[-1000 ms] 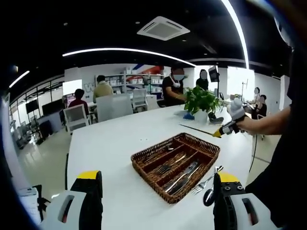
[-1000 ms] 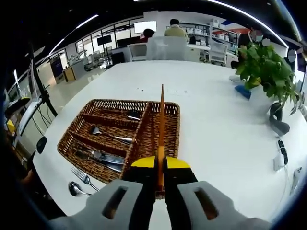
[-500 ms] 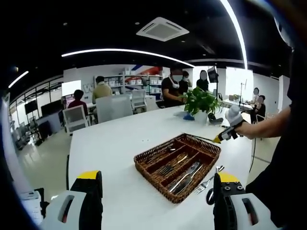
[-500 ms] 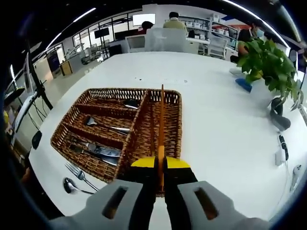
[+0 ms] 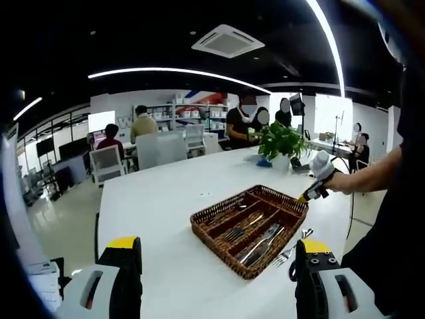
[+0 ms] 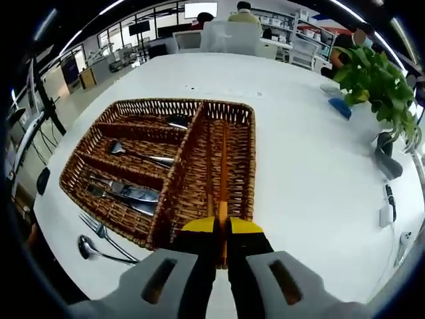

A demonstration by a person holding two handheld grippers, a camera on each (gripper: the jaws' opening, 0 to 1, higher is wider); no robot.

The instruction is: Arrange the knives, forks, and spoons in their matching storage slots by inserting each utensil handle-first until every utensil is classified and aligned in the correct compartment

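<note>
We have the right gripper [image 6: 222, 234] clamped on a thin orange-brown stick [image 6: 223, 174], possibly a chopstick, its far end reaching into the long compartment of the wicker tray [image 6: 247, 174]. That compartment lies along the tray's side nearer the plant [image 6: 376, 78]; another stick like it seems to lie there already, though we cannot be sure. The left gripper [image 5: 216, 282] holds nothing, its jaws standing wide apart near the bench [image 5: 153, 219] edge closest to us.

The tray sits toward that near edge. Its three short compartments hold a spoon [image 6: 176, 121], a fork [image 6: 136, 154] and knives [image 6: 126, 192]. A loose fork [image 6: 101, 232] and loose spoon [image 6: 93, 249] lie on the bench just outside the tray's near corner.

We judge the stick light, stiff and smooth, so it may pivot in a narrow grip; holding it near one end suits sliding it in lengthwise. The steel utensils look heavier and slippery, lying flat on the bench; we would take them at the mid-handle, across the narrow width.
</note>
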